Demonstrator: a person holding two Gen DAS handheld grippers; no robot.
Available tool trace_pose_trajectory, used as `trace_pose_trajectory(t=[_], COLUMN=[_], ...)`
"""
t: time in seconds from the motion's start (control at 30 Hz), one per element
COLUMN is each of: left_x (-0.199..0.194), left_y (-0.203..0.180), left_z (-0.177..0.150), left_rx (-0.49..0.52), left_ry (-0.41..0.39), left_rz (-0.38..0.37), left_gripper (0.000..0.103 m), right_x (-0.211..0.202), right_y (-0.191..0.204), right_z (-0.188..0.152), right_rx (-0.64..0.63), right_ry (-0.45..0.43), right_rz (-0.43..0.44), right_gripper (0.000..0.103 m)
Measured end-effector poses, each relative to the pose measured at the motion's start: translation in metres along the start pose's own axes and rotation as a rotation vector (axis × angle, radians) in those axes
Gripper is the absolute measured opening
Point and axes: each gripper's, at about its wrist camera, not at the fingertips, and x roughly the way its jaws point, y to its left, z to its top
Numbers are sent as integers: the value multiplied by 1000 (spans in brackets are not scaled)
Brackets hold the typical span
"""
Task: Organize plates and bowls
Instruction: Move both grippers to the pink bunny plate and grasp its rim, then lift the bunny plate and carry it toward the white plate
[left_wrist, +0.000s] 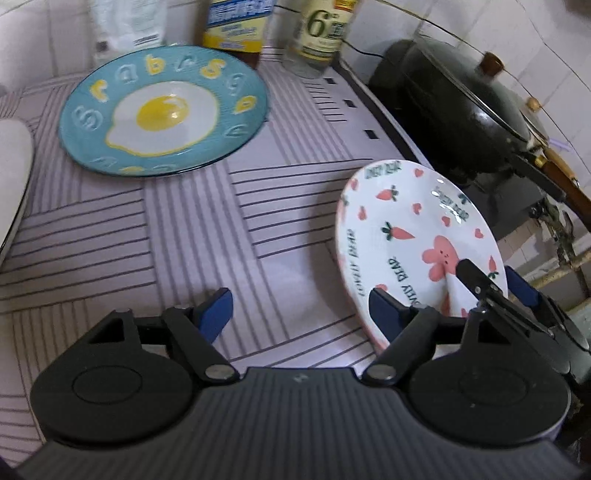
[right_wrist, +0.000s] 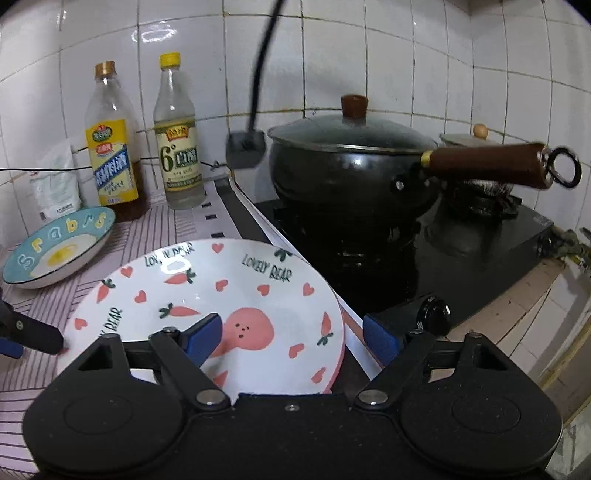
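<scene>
**Inspector:** Obstructions?

**Assistant:** In the right wrist view the near rim of the bear plate (right_wrist: 207, 295) is hidden behind the right gripper (right_wrist: 291, 336); whether its pads touch the rim cannot be told.

**Inspector:** Cut-offs?

**Assistant:** In the left wrist view the two bottles (left_wrist: 321, 33) and the white pouch (left_wrist: 125, 26) lose their tops at the upper edge. A pale object (left_wrist: 13, 181) is cropped at the left; unidentifiable.

**Inspector:** Legibility?

**Assistant:** The egg plate (left_wrist: 164, 110) is motion-blurred. Bottle labels: small print unreadable.
</scene>
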Motion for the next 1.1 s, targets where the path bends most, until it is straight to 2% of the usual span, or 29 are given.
trace_pose_trajectory(t=[0.03,0.1,0.13,0.2,0.3,0.4,0.6,0.87,1.0,1.1], left_x=[2,7,8,8,13,18,25,25,19,13], left_y=[-3,-5,-7,-12,-15,-16,-20,-20,-17,2], left_z=[0,2,3,3,3,4,5,7,10,14], left_rx=[17,31,36,64,65,31,15,32,78,42], left_ry=[4,25,26,25,27,41,43,34,26,38], left_rz=[-26,-76,-91,-95,-87,-85,-77,-90,-35,-27], left_gripper=[47,32,24,21,20,20,20,20,20,20], right_x=[0,-1,-1,-4,-5,2,6,12,8,2], right_y=[-1,0,1,-4,-18,-23,-34,-40,-41,-25], right_z=[0,-1,-2,-3,-2,-3,-10,-5,-7,-7], right_rx=[12,0,-35,-42,9,46,194,228,271,250], right_ry=[4,4,10,9,13,66,53,74,81,104], right_rz=[12,-23,-43,-39,8,55,116,160,207,216], right_gripper=[76,58,54,40,34,35,34,29,22,22])
